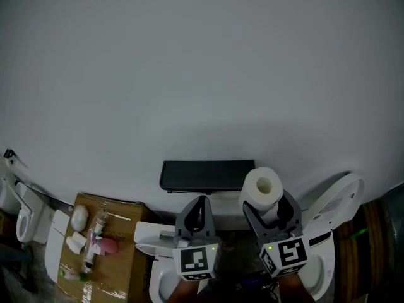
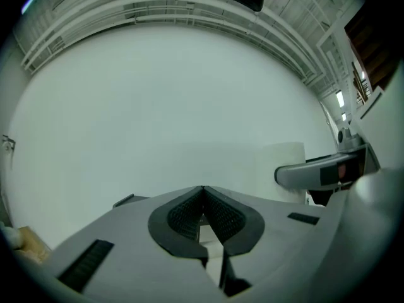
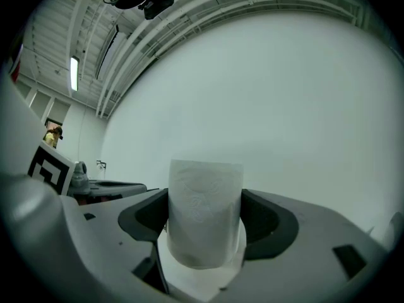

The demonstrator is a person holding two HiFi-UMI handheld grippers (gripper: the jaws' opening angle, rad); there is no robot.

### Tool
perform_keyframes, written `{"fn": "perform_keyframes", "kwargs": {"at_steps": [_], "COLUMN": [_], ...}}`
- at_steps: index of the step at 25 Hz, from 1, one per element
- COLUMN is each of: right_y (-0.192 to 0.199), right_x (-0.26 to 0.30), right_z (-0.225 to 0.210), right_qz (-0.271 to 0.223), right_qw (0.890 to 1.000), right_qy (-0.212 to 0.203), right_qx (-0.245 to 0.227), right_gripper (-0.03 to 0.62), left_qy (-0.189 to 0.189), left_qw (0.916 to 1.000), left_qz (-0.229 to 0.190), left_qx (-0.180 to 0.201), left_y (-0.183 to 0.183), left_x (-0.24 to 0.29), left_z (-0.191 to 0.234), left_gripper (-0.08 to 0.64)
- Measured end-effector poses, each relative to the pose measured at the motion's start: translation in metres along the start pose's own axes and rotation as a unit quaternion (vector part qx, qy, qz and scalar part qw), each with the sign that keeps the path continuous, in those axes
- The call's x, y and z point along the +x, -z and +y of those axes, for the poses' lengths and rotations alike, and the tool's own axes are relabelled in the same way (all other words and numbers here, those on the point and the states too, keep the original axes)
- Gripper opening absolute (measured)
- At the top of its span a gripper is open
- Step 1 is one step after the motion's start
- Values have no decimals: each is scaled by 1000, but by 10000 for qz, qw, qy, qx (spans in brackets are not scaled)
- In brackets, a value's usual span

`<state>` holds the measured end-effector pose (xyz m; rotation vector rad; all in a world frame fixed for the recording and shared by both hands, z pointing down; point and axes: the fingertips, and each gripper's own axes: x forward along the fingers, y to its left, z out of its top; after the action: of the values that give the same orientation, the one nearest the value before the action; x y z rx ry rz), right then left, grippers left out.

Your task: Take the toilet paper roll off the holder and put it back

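gripping the toilet paper roll (image 3: 205, 204) in the right gripper (image 3: 206, 223), with both dark pads (image 3: 144, 218) pressed onto its curved sides, hollow end turned upward. shown in the head view off the holder, in the air just right of the black holder (image 1: 207, 175) on the white wall (image 1: 189, 74), touching nothing but the jaws. with the left gripper (image 2: 203, 193), closed tip to tip on nothing, hovering just below that holder.

likely light, soft and squashy, stiff only at the cardboard core. best taken across the middle of the wound paper, as here, squeezing just enough to carry it without denting. worth minding any loose tail sheet. probably needs the hollow core slid back over the holder's arm.

cannot make out that arm or peg from here, only the flat black top. cannot tell whether a sheet hangs loose behind the roll, nor what the wider white shape under it in the right gripper view is. cut off at the bottom of the head view: the hands and part of the white toilet (image 1: 344, 197). too small to name: the little toiletries on the cardboard box (image 1: 123, 267) at the left.
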<state>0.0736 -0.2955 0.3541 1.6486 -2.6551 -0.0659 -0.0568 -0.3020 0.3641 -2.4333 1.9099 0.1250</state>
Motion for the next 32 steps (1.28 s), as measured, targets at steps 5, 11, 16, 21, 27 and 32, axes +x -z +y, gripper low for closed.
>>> {"fn": "perform_keyframes", "kwargs": {"at_steps": [5,11,16,21,27,32], "right_y": [34,62,66,67,66,62], "right_x": [-9,-10,-8,-9,-9,-9], "right_z": [2,4,3,3,4,5], "right_qz": [251,474,527,547,535,490], "right_qw": [9996,9988,9985,9984,9985,9987], "right_qy": [22,30,25,10,-20,-38], "right_qx": [126,88,120,131,123,148], "right_gripper": [365,365,365,365,365,365], "left_qy": [5,75,125,98,-133,-177], "left_qw": [10000,9998,9995,9998,9995,9998], "left_qz": [-2,137,228,165,5,68], "left_qx": [88,156,182,80,278,75], "left_y": [3,18,26,24,18,22], "left_x": [-5,-12,-11,-11,-14,-14], "left_z": [-4,-11,-15,-16,-18,-11], "left_gripper": [15,15,15,15,11,12]}}
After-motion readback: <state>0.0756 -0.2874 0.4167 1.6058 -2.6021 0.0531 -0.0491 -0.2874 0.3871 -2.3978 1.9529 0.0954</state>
